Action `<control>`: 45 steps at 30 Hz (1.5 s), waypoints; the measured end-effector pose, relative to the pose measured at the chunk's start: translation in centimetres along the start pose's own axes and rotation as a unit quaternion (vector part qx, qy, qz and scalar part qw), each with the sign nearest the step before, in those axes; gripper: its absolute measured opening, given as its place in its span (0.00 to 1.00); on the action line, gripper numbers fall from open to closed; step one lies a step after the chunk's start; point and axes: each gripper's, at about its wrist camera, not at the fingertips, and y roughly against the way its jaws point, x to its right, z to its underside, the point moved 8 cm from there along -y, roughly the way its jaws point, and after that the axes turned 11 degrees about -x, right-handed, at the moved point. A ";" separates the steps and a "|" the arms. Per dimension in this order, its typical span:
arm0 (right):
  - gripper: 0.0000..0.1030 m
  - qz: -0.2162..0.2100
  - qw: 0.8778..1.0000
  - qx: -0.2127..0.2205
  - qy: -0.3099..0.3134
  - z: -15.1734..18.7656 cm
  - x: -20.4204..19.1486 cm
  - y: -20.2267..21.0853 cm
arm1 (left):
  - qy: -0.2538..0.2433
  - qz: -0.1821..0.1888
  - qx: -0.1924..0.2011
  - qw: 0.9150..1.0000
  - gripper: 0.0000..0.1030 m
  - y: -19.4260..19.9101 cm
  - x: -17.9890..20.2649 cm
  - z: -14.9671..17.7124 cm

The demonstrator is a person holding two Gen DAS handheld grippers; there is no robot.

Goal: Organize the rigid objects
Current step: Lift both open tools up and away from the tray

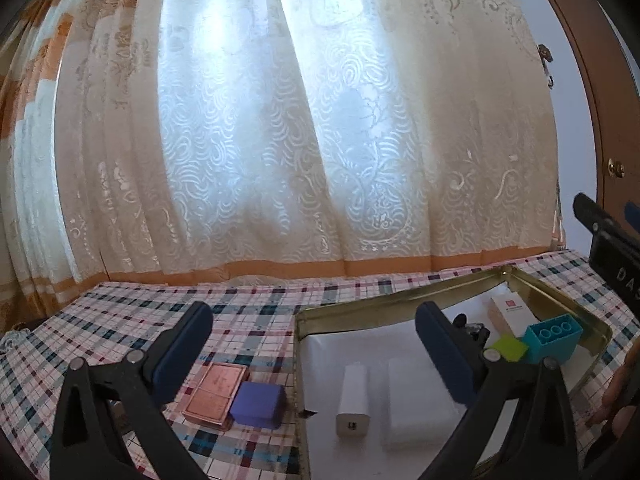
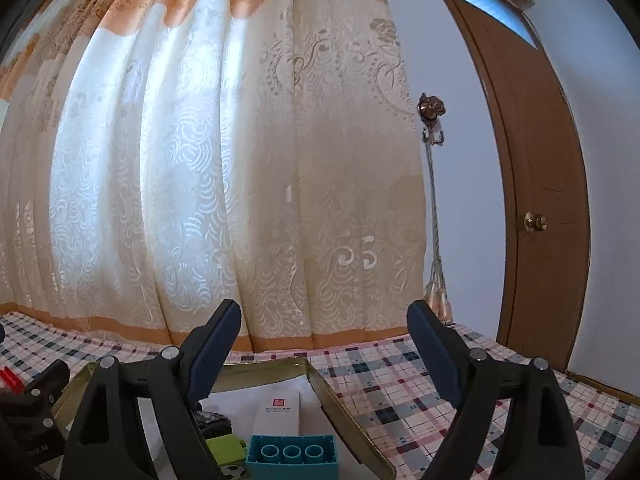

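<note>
My left gripper [image 1: 314,344] hangs with its jaws wide apart and nothing between them. Below it and toward its left finger, a copper-coloured flat case [image 1: 214,394] lies on the checked tablecloth [image 1: 120,320], and a small purple box [image 1: 260,400] sits touching the case on the side nearer the tin. Under the right finger is the open gold tin [image 1: 384,300], lined with white. Inside it, just ahead of that finger's base, a white charger [image 1: 352,398] lies beside a white block [image 1: 420,400]. Past the right finger, in the tin's far corner, I see a green piece [image 1: 508,347], a teal brick [image 1: 554,340] with three round holes on top, and a white carton [image 1: 510,312] with a red mark. Something dark sits partly hidden behind the finger; I cannot tell what it is. The tin's near wall stands between the case and box and the inside of the tin.

My right gripper [image 2: 324,328] is also spread wide and empty. The teal brick [image 2: 291,458] is right below the gap between its fingers, the green piece [image 2: 224,450] under its left finger, the carton [image 2: 278,412] just beyond them. The tin's rim [image 2: 348,412] runs slantwise under the gap. A curtain [image 2: 200,180] hangs straight ahead, and a brown door [image 2: 536,200] stands off to the right.
</note>
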 end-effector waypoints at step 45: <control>1.00 -0.016 0.995 -0.011 -0.102 1.4 1.8 4.3 | 0.015 0.053 -0.028 0.998 1.00 2.3 -3.4 2.6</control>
